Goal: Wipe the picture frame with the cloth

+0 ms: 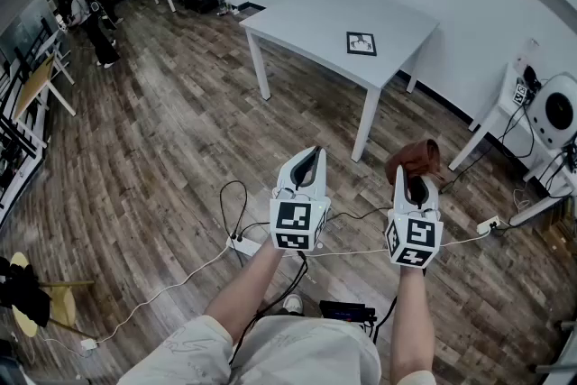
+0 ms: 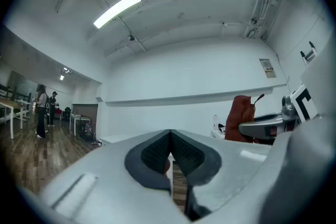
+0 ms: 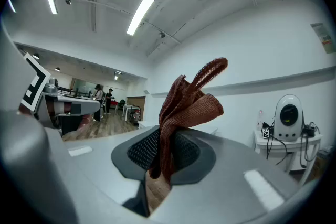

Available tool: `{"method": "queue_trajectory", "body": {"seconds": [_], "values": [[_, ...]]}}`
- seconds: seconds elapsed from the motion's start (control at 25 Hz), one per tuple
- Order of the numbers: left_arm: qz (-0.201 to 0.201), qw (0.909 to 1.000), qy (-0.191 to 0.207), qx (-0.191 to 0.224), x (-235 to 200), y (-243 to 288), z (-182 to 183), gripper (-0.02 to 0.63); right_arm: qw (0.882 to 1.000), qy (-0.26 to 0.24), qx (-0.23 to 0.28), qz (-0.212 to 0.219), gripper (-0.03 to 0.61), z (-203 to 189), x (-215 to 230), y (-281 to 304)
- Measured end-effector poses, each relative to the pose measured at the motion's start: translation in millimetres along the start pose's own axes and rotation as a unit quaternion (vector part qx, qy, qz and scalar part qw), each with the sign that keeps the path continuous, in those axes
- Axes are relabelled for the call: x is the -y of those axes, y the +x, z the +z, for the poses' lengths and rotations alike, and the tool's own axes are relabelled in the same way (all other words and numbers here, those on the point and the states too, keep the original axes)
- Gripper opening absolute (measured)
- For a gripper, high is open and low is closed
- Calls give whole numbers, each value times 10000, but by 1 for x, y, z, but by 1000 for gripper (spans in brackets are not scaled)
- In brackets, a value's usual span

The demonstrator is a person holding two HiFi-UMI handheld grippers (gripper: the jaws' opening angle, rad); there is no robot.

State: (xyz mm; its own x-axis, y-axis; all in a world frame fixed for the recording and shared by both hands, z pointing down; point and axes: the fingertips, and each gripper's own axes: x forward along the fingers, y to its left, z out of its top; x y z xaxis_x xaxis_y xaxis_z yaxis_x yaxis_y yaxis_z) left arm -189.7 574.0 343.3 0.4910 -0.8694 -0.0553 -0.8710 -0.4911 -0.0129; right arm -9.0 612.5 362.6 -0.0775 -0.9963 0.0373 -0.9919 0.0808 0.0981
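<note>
A black picture frame [image 1: 361, 43] lies flat on the white table [image 1: 306, 27] across the room, well ahead of both grippers. A brown cloth [image 1: 416, 160] sticks up, bunched, out of my right gripper [image 1: 412, 182], which is shut on it; in the right gripper view the cloth [image 3: 185, 107] rises from between the closed pads. My left gripper [image 1: 309, 165] is held to its left at about the same height, shut with nothing in it. In the left gripper view the jaws [image 2: 170, 156] meet, and the cloth [image 2: 242, 117] shows at the right.
Wooden floor lies between me and the table. A power strip [image 1: 243, 243] and cables trail on the floor just ahead. A white side table with a round white device [image 1: 557, 111] stands at the right wall. People [image 1: 93, 16] stand far left by other tables.
</note>
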Motion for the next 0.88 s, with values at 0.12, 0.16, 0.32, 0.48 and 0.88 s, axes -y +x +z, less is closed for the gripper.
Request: {"method": "queue_trajectory", "body": {"seconds": [0.12, 0.16, 0.32, 0.48, 0.88], "values": [[15, 10000, -2, 80, 5, 0, 1, 0, 10000, -15, 10, 11, 78, -2, 4, -1], [15, 10000, -1, 90, 7, 1, 1, 0, 10000, -16, 8, 12, 78, -3, 4, -1], [20, 10000, -15, 73, 12, 1, 1, 0, 10000, 3, -13, 36, 78, -5, 7, -3], [17, 10000, -5, 59, 19, 0, -1, 0, 10000, 5, -9, 70, 78, -7, 10, -6], [28, 10000, 1, 39, 48, 9, -3, 0, 9998, 151, 98, 102, 80, -11, 36, -15]]}}
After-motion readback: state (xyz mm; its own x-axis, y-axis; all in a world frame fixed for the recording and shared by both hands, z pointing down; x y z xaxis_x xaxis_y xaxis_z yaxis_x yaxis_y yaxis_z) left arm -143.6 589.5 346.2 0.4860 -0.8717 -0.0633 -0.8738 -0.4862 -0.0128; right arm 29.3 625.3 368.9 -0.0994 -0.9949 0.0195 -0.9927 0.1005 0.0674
